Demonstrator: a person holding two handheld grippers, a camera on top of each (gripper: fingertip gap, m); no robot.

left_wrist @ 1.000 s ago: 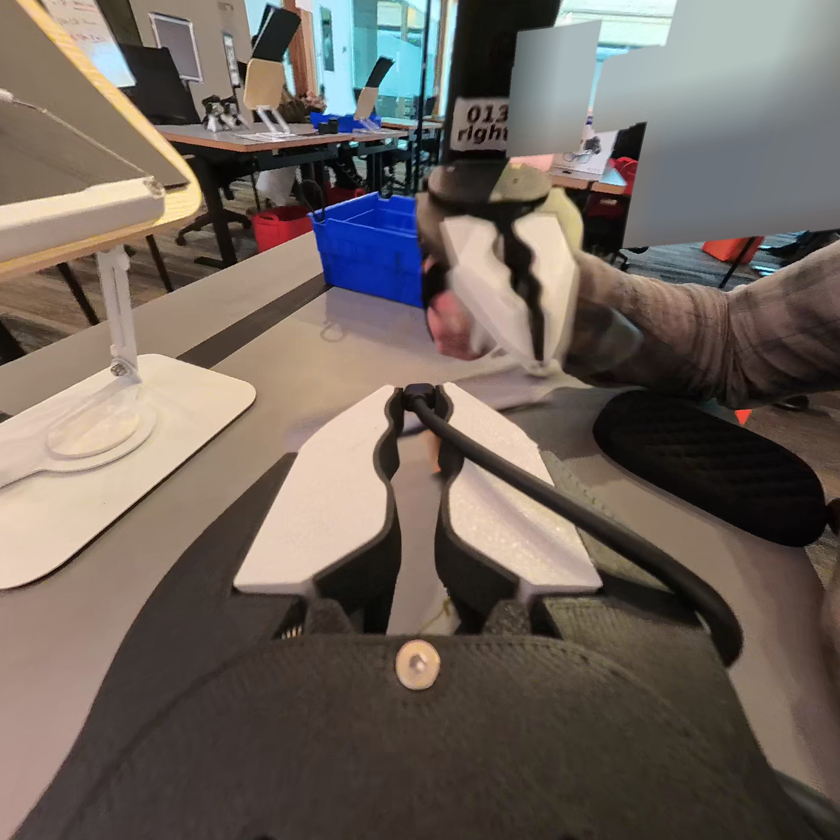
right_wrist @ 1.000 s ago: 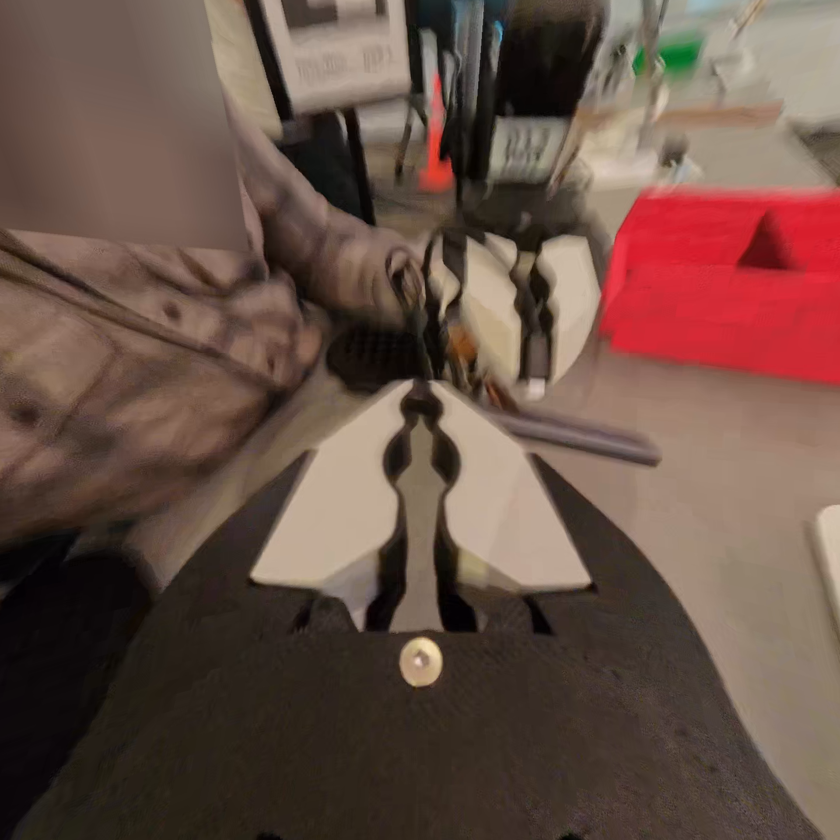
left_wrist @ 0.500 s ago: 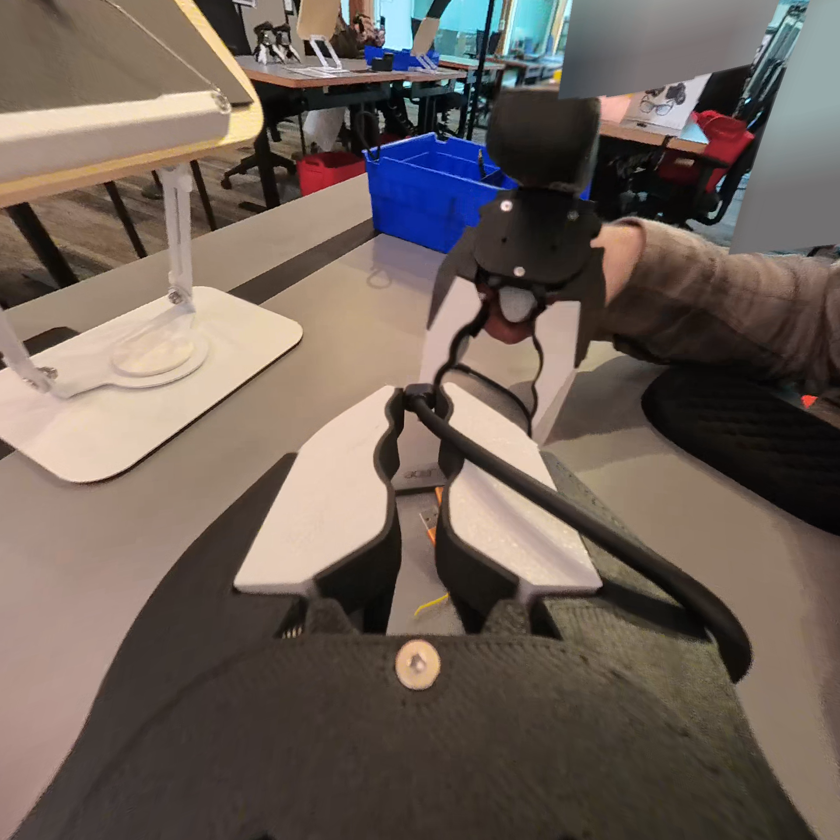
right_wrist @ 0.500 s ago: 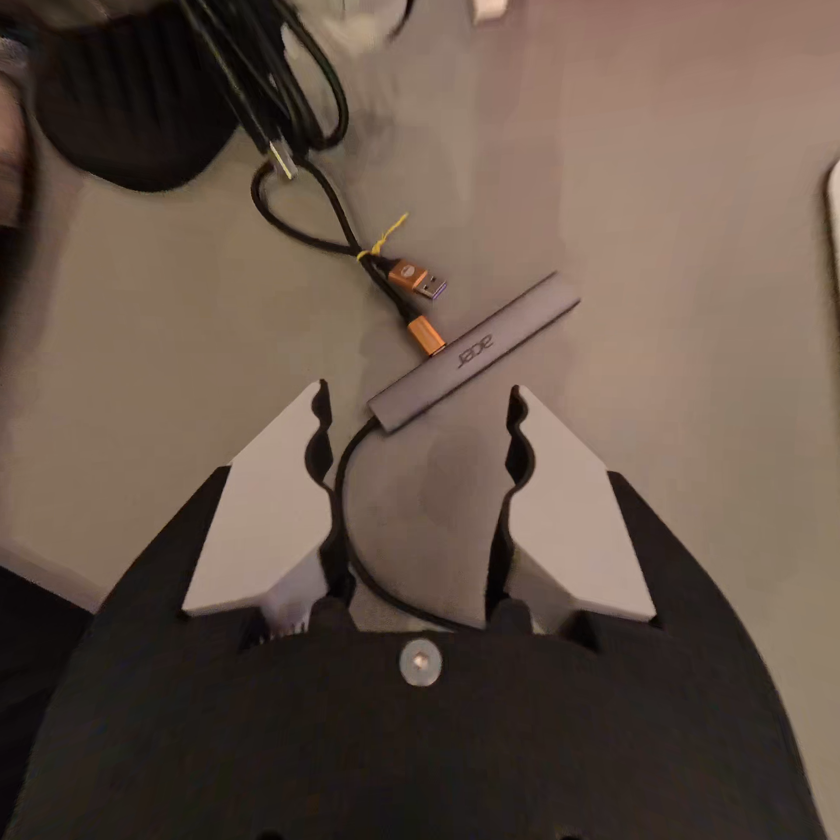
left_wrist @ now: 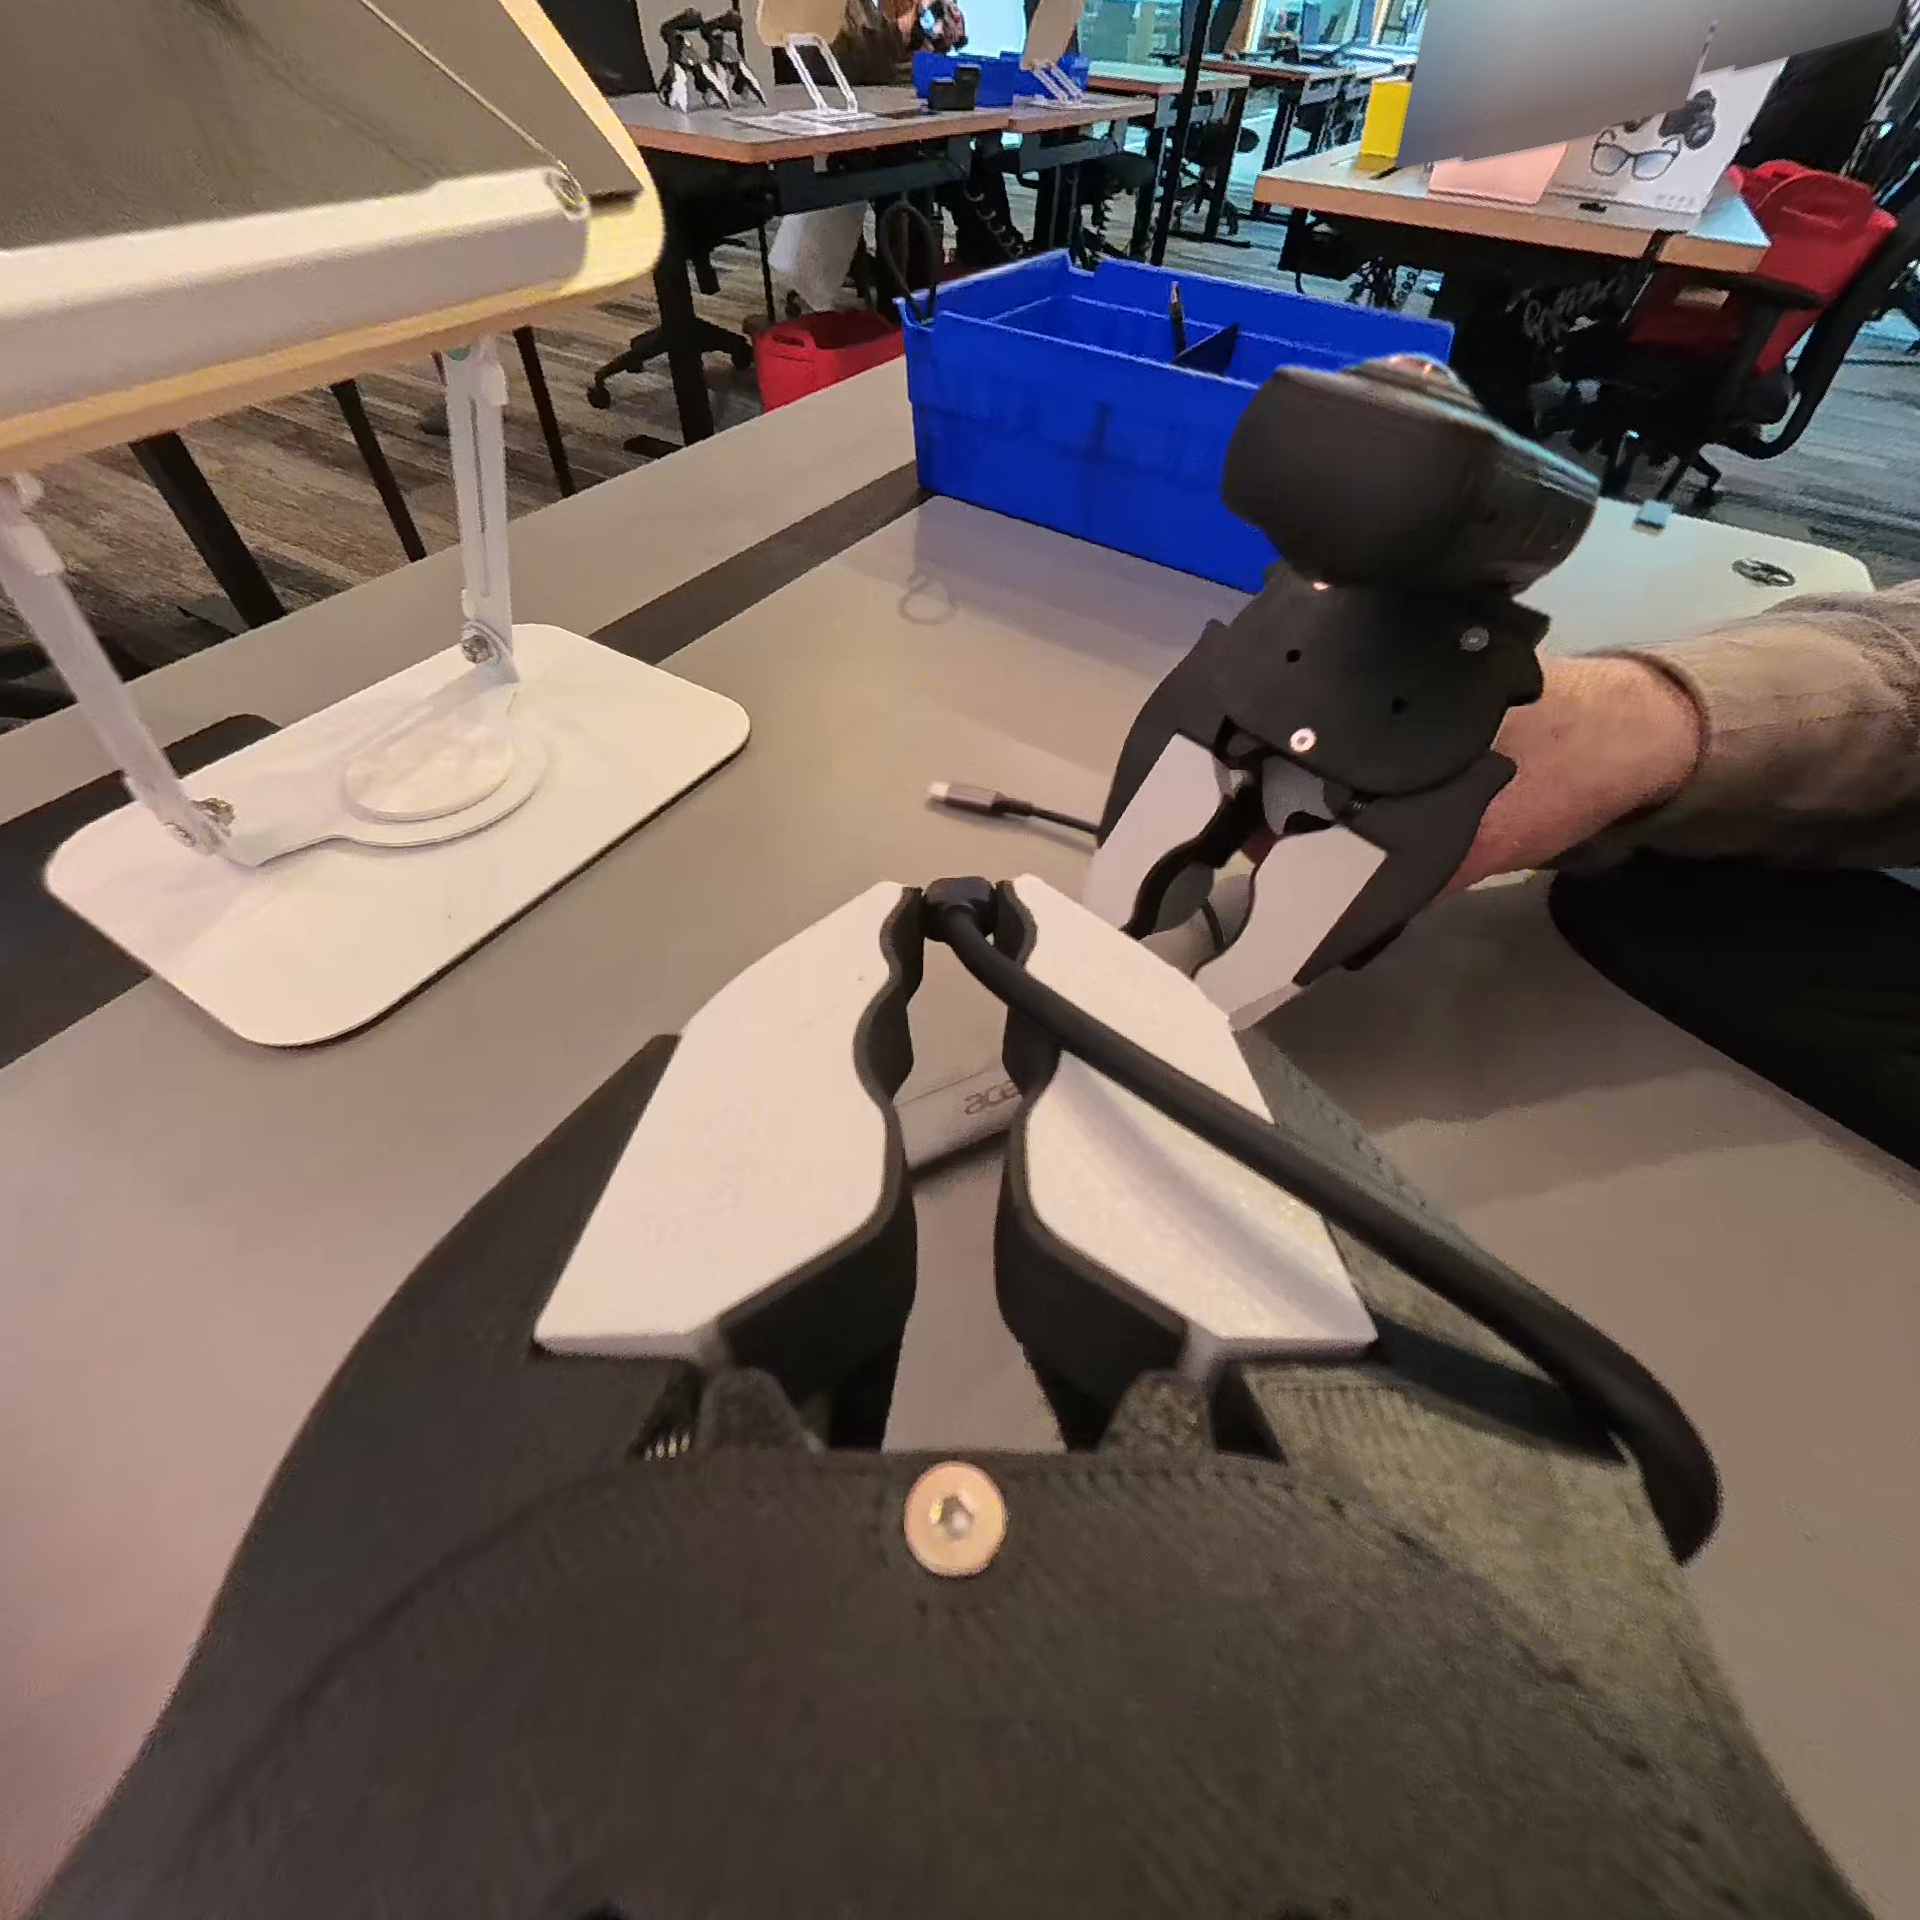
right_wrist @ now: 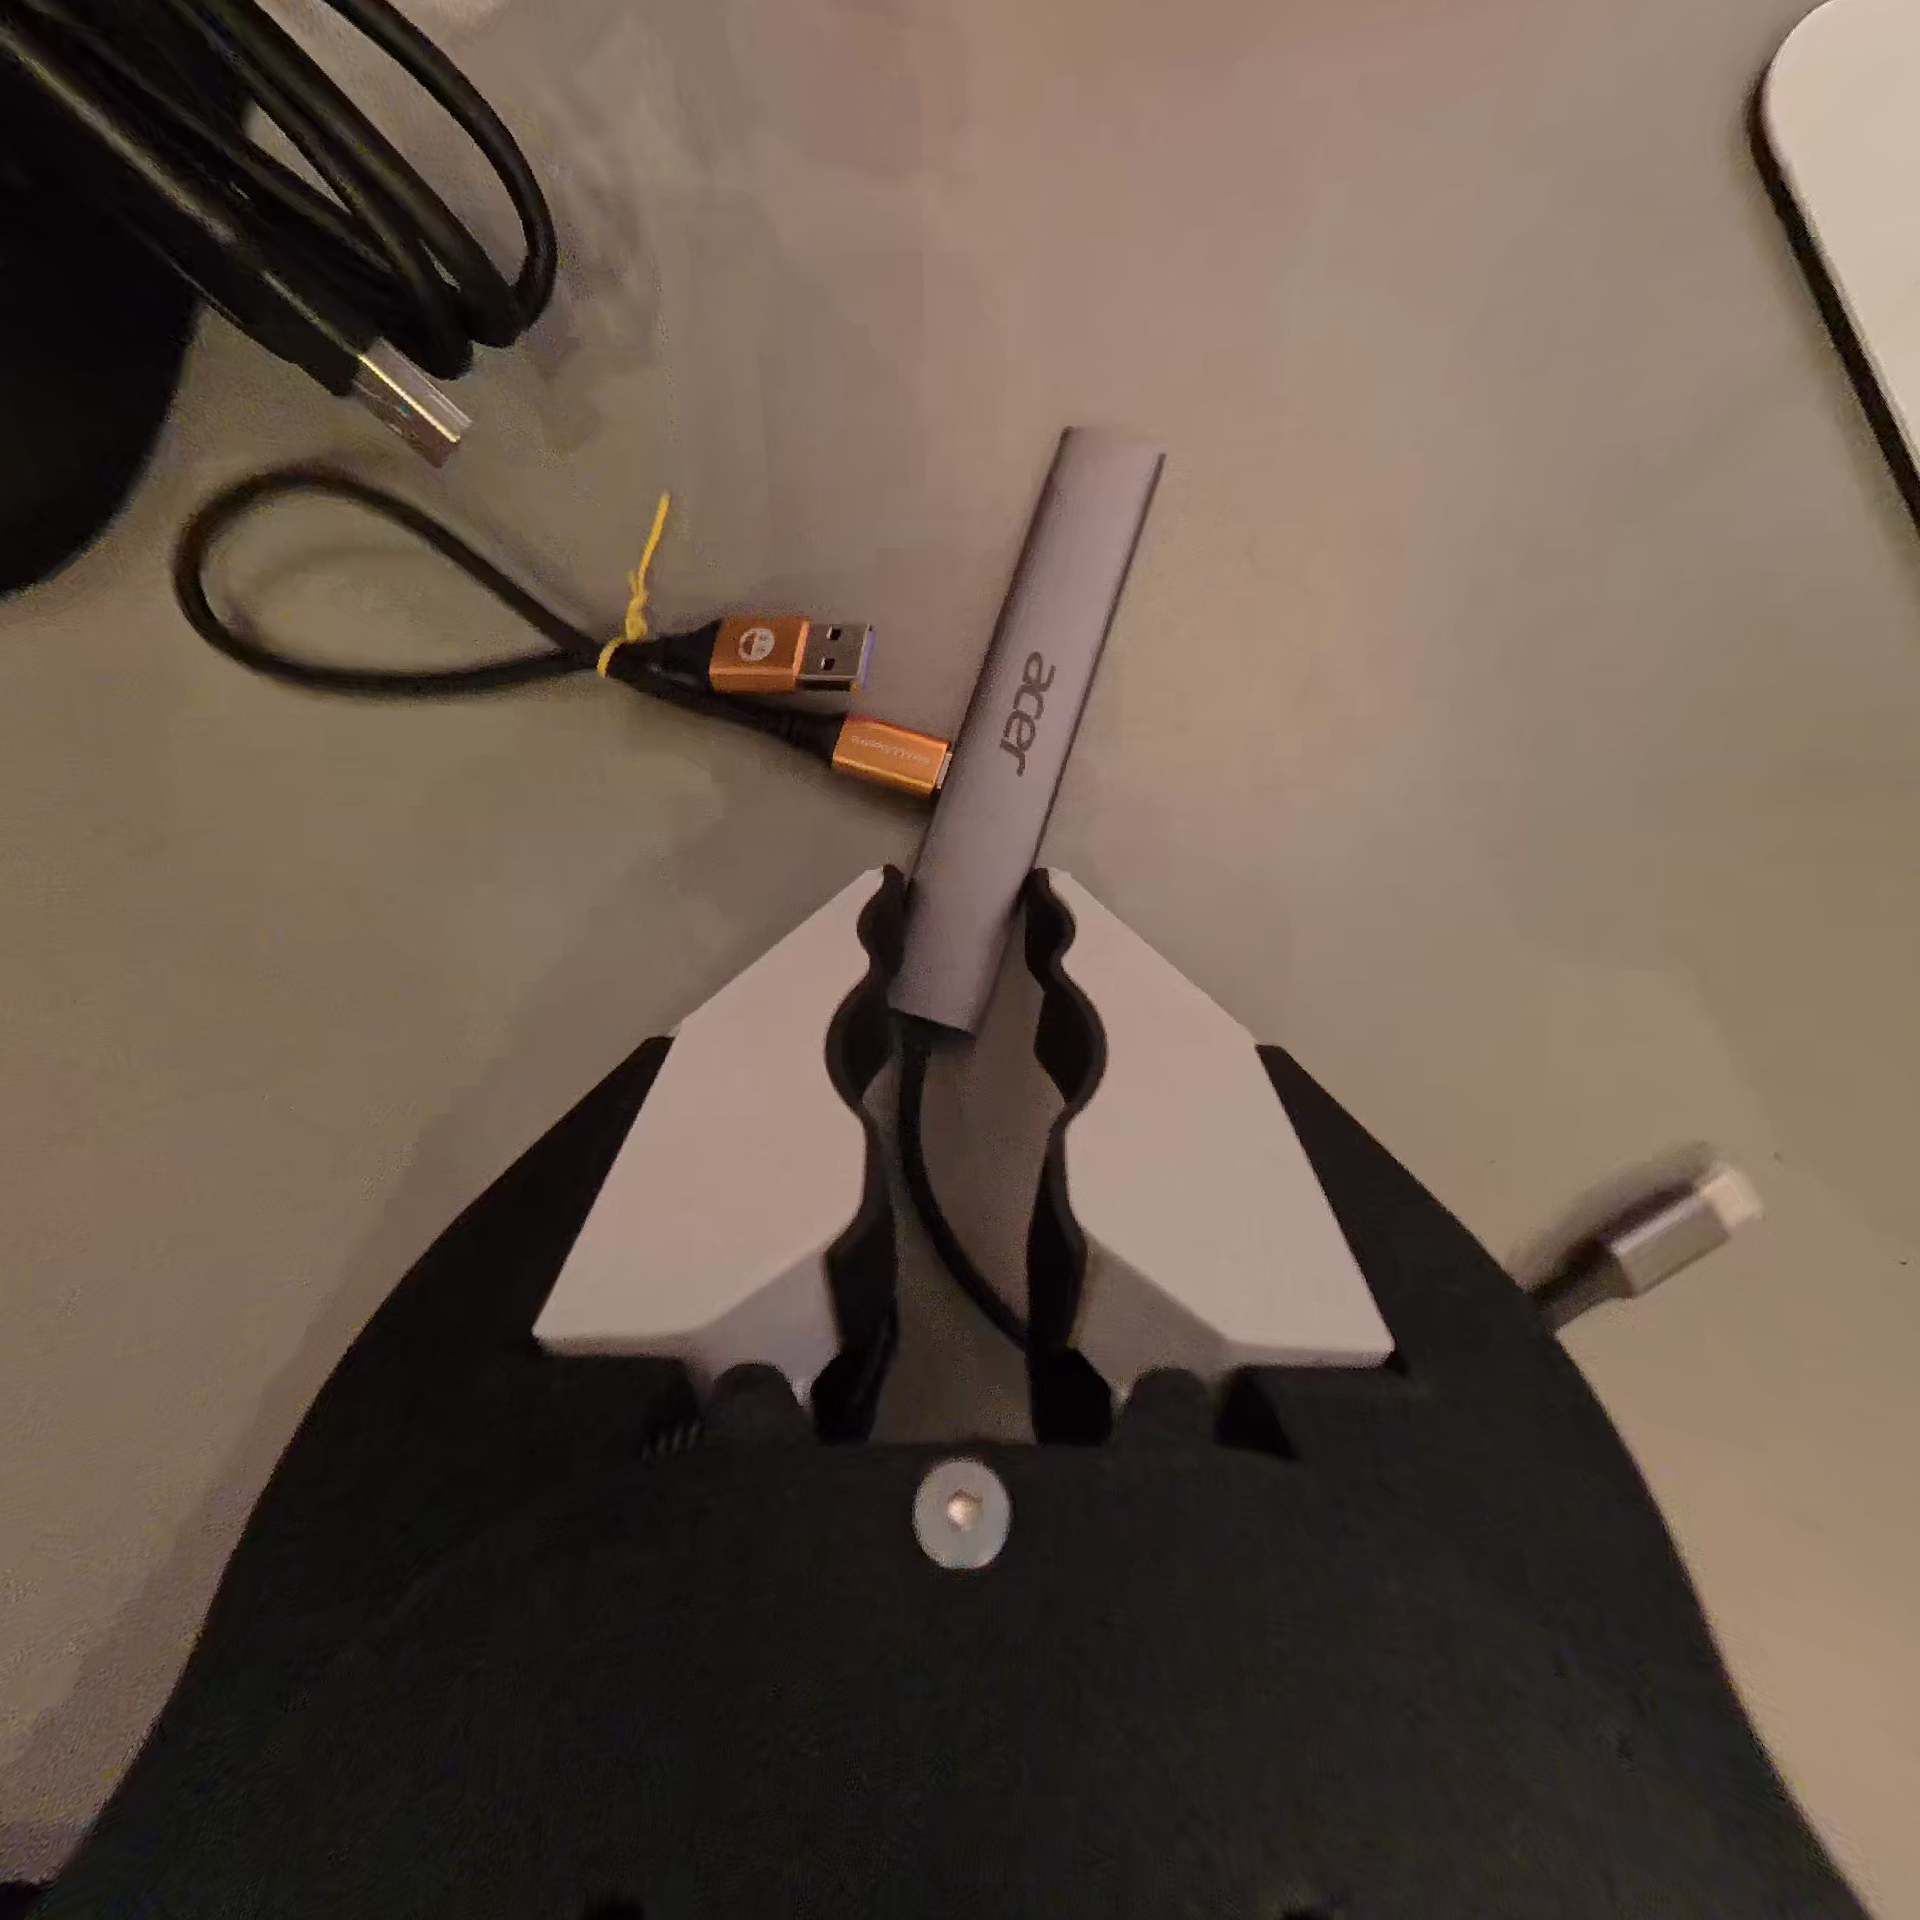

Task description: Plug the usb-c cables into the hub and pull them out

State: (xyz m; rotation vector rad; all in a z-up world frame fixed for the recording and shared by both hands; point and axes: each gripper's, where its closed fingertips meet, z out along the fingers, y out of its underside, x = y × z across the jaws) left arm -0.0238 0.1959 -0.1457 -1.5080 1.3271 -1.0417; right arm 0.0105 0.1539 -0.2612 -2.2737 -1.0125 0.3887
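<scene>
In the right wrist view my right gripper (right_wrist: pixel 961 883) is shut on the near end of the slim grey hub (right_wrist: pixel 1049 665), which lies flat on the grey table. An orange USB-C plug (right_wrist: pixel 888 753) meets the hub's left side; I cannot tell if it is seated. Its orange USB-A plug (right_wrist: pixel 790 655) lies loose beside it. My left gripper (left_wrist: pixel 958 896) is shut on the black cable's plug (left_wrist: pixel 961 891), just above the hub (left_wrist: pixel 951 1112). The black cable (left_wrist: pixel 1299 1174) trails back to the right. The right gripper (left_wrist: pixel 1184 956) points down at the table just beyond.
A coil of black cable with a silver plug (right_wrist: pixel 405 405) lies at the upper left. The hub's own lead plug (right_wrist: pixel 1673 1236) lies to the right. A white stand base (left_wrist: pixel 395 821) is at the left, a blue bin (left_wrist: pixel 1091 436) behind, a black pad (left_wrist: pixel 1766 997) at the right. About 12 centimetres separates my left fingertips from my right.
My right gripper turned down to the table, came down open over the hub and shut on its near end; the hub swung round. My left gripper sank toward the hub with the black plug.
</scene>
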